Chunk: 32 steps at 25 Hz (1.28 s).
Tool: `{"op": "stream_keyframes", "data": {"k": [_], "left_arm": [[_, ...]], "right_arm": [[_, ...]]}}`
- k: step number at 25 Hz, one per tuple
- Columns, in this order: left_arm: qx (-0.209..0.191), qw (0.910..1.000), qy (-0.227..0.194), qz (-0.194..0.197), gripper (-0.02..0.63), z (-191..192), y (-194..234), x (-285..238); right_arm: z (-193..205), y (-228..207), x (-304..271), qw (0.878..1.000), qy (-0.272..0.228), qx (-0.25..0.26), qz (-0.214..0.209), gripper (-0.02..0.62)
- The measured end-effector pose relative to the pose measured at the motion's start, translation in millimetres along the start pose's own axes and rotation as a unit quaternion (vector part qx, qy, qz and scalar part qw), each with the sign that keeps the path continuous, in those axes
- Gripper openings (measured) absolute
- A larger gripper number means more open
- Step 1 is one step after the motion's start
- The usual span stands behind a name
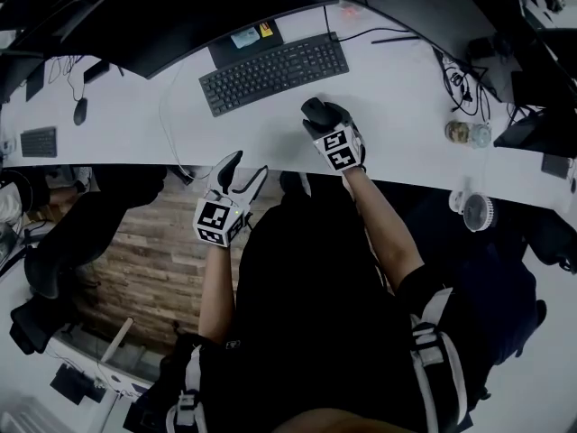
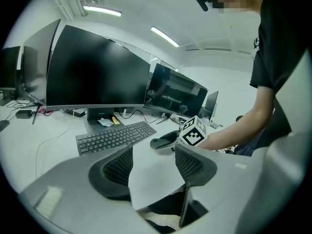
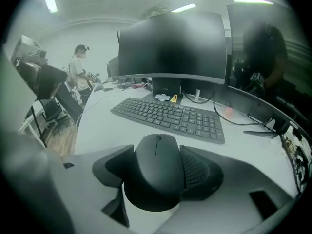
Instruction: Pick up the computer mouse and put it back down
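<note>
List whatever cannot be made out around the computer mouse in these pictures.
- Head view: the right hand-held gripper covers most of the computer mouse.
- Right gripper view: the mouse's own body hides its underside, so contact with the desk cannot be told.
- Head view: stickers on the monitor stand are too small to read.

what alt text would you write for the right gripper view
The right tool grips a black mouse between its two jaws, close to the camera. Beyond it on the white desk are a dark keyboard and a large dark monitor.
</note>
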<state>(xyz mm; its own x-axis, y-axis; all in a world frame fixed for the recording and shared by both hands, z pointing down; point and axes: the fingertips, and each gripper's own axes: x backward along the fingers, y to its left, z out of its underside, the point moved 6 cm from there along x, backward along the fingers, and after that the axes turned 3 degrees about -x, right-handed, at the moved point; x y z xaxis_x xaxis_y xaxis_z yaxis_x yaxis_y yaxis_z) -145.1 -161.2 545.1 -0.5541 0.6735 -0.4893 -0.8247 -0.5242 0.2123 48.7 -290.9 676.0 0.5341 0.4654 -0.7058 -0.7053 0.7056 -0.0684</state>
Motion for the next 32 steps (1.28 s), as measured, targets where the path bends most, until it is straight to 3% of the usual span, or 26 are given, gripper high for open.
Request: {"op": "stream_keyframes", "data": {"k": [18,32], "left_arm": [[-0.042,0.9974,-0.048,0.033,0.261,-8.6,-35.3,8.6],[-0.049,0.9948,-0.088,0.010,0.261,-14.3,-44.5,32.3]], "right_arm": [[-23.4,11.7,66.0,0.998,-0.053,0.007,0.019,0.298],[-39.8,19.1,134.2,0.993,-0.105,0.028,0.038,0.298]]}}
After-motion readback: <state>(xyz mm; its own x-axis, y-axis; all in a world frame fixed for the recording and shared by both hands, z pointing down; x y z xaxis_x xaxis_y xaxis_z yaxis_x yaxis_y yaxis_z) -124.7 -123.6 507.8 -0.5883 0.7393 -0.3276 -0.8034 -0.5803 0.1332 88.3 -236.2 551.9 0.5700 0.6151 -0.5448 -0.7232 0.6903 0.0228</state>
